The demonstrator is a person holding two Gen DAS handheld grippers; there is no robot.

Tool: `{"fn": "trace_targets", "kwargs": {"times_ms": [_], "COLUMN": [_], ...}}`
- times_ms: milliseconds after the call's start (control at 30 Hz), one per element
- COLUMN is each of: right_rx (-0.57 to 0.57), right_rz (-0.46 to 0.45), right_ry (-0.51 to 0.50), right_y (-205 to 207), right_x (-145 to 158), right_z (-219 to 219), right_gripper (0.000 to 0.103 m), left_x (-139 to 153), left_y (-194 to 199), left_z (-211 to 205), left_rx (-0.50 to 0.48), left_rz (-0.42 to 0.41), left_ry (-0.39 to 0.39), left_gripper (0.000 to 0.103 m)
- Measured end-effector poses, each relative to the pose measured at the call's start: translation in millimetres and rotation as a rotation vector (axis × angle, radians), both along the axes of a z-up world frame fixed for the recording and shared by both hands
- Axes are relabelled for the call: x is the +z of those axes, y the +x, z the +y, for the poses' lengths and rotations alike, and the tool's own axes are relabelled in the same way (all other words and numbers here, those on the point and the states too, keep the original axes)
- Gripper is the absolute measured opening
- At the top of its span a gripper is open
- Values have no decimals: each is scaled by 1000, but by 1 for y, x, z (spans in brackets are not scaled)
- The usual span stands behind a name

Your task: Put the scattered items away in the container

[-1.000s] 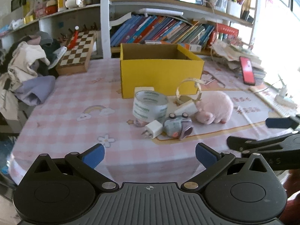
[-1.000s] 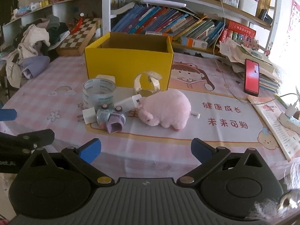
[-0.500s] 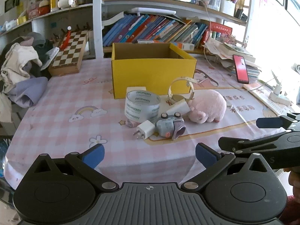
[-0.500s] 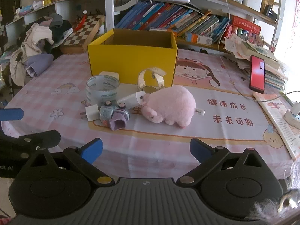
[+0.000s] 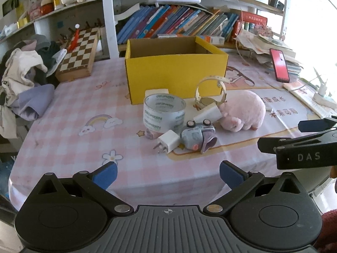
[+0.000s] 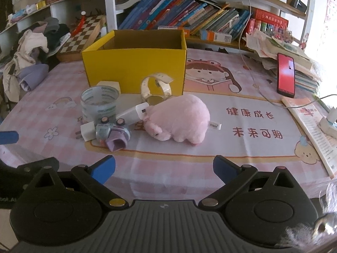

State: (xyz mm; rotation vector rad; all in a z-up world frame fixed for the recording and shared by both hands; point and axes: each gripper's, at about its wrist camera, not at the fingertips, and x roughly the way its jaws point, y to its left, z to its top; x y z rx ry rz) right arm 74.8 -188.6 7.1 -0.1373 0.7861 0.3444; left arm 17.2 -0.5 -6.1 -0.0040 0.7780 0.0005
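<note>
An open yellow box (image 5: pixel 175 76) (image 6: pixel 134 67) stands on the pink checked tablecloth. In front of it lie a clear tape roll (image 5: pixel 164 113) (image 6: pixel 99 103), a white charger plug (image 5: pixel 167 143) (image 6: pixel 87 131), a grey-purple toy camera (image 5: pixel 198 136) (image 6: pixel 112 135), a white adapter (image 5: pixel 207 113) (image 6: pixel 133 113), a cream wristwatch (image 5: pixel 210 92) (image 6: pixel 155 88) and a pink plush pig (image 5: pixel 242 111) (image 6: pixel 179 120). My left gripper (image 5: pixel 167 174) and right gripper (image 6: pixel 163 167) are both open and empty, near the table's front edge, short of the items.
A chessboard (image 5: pixel 79 52) and a heap of clothes (image 5: pixel 23 80) lie at the back left. A red phone (image 6: pixel 285 74) on stacked papers, a booklet (image 6: pixel 309 126) and a power strip (image 6: pixel 328 124) are at the right. Bookshelves (image 6: pixel 189 12) stand behind.
Both grippers have moved a little closer to the items on the table. Their jaws stay open and nothing on the table has moved.
</note>
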Motion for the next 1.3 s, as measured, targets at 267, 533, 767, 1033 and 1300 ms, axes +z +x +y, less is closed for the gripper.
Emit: {"fn": "trace_targets", "kwargs": {"times_ms": [267,533,767,1033,1300], "right_rx": [29,7,21,18,19], "right_rz": [0,-4,21,55,91], "right_ry": [-14,-18,-26,-27,-31], "right_y": [15,32,45,64,83], "right_x": [1,3,-1,-8,-17], "right_z": [3,-4,-1,-1,-2], "right_gripper": [101,101,101,101,101], "left_x": [1,1,-7,-13,-21], "left_y": [14,29,40,52,65], "left_z": [-5,-9,-9,-11,-18], "left_rx": [-11,-25,-10,-14,-30], "left_rz": [-19,-35,-1,21,48], "left_ry": [-22,-40,-42,-36,-18], "left_gripper": [103,103,103,101,97]}}
